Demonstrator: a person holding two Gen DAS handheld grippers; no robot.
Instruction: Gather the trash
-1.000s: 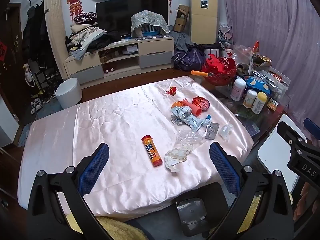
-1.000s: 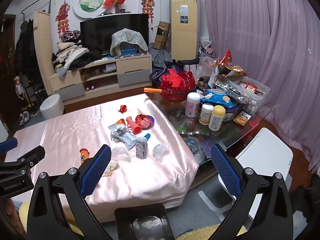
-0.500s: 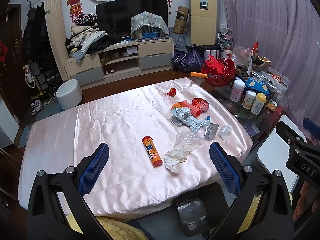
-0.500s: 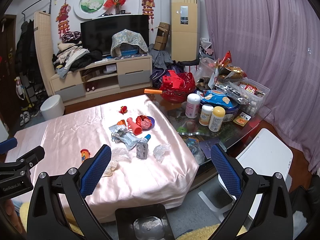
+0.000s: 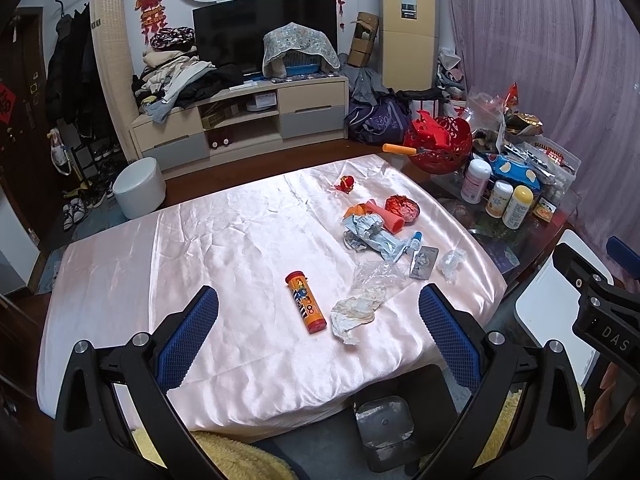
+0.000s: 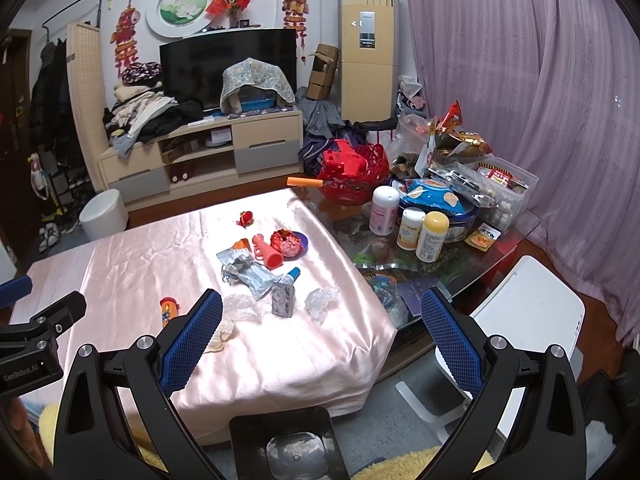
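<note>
Across the pink-draped bench (image 5: 224,256): trash sat mostly right of centre in both views, nothing collected yet.
What changed: honestly almost nothing over the last second, both cameras only drifted a touch, so my read was the pickup hadn't started.
Left claw (image 5: 318,334): wide, nothing between the blue pads, hovering low at the bench's near edge and pointing at the orange tube (image 5: 306,302) and crumpled wrapper (image 5: 354,314).
Right claw (image 6: 322,338): also wide and empty, held off the bench's near right corner.
Trash pile: clear plastic wad (image 6: 322,300), foil blister pack (image 6: 283,300), blue-grey wrapper (image 6: 248,274), red cone (image 6: 267,251).
Bin: white one (image 5: 139,187) on the floor, left of the frame, well apart.
</note>
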